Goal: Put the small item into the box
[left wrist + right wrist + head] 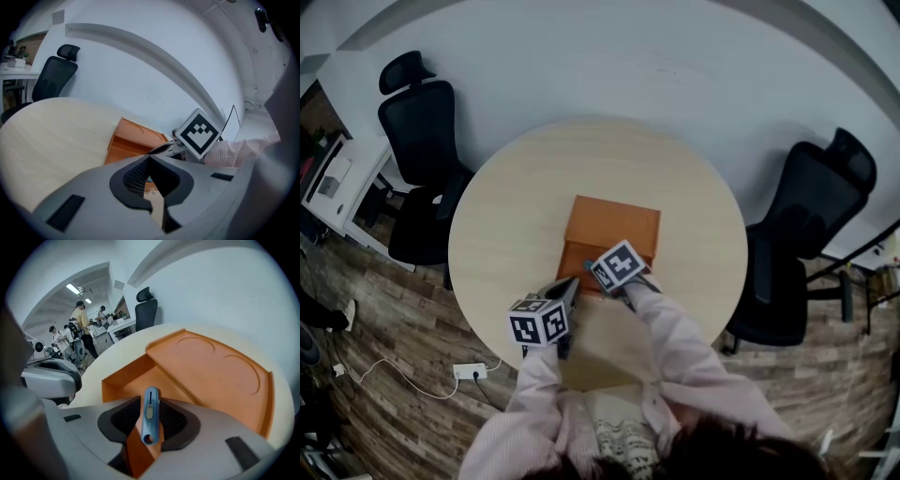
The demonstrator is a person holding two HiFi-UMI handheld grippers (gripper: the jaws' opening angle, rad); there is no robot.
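The right claw [151,404] grips the small blue item [150,423], whose long axis runs up along the jaws. The open side of the box [211,371] lies straight ahead and below. The left claw [149,180], just beside the box front, looks pinched shut and probably empty.

The person is wearing a pale pink, finely striped long-sleeved shirt [675,347] over a black-and-white patterned garment [614,439]. The left gripper [574,283], a light grey moulded plastic shell, is showing dark mesh-textured rubber pads [133,176] inside its jaws and is carrying a white cube [539,322] printed with black square markers. The right gripper [592,270] is showing the same grey shell, dark pads [124,417] and marker cube [618,265].
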